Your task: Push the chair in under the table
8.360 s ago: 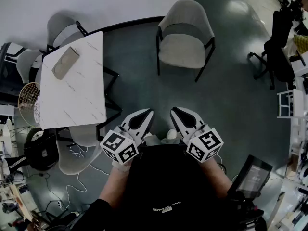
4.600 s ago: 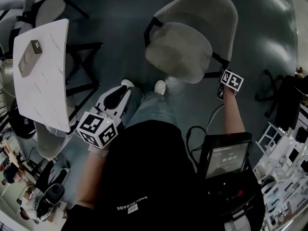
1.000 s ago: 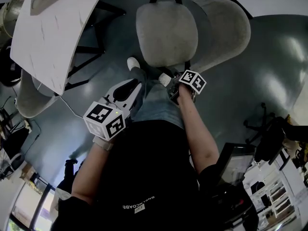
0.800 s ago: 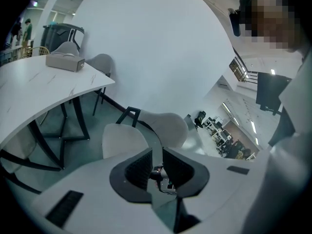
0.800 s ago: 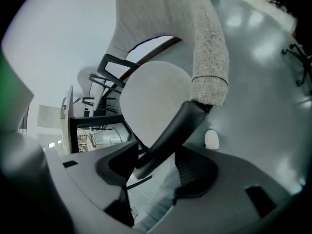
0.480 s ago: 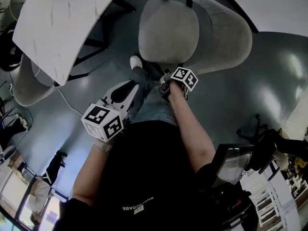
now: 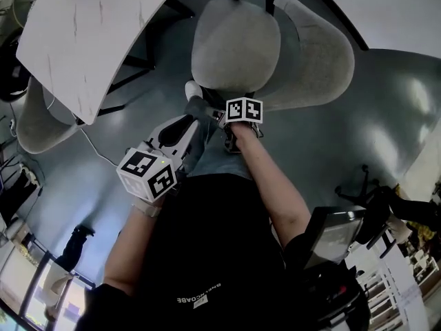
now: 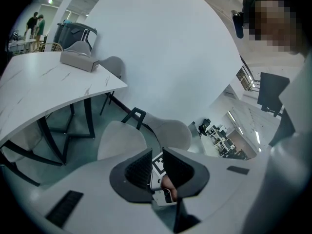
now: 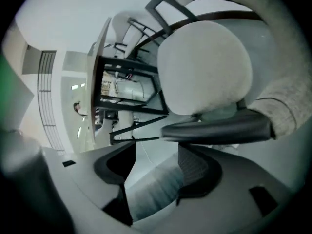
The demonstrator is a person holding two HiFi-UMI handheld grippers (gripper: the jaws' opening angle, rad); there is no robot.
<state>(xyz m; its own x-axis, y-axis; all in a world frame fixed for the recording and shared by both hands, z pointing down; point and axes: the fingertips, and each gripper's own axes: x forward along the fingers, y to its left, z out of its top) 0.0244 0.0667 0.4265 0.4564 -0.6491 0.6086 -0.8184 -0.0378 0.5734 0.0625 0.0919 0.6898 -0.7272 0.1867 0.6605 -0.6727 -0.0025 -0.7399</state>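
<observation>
One pale marbled tabletop and two grey chairs show from the head view: the chair stands just beside the tabletop's corner, not under it, and a second chair sits partly beneath its left edge. Of the two tongs, the left tongs stand narrowly apart on nothing. The right tongs, having just been opening, gape empty near the chair's black armrest. A glossy dark floor meets a curved white wall.

top: black, short-sleeved; jeans: blue; shoe: white; left gripper: white
</observation>
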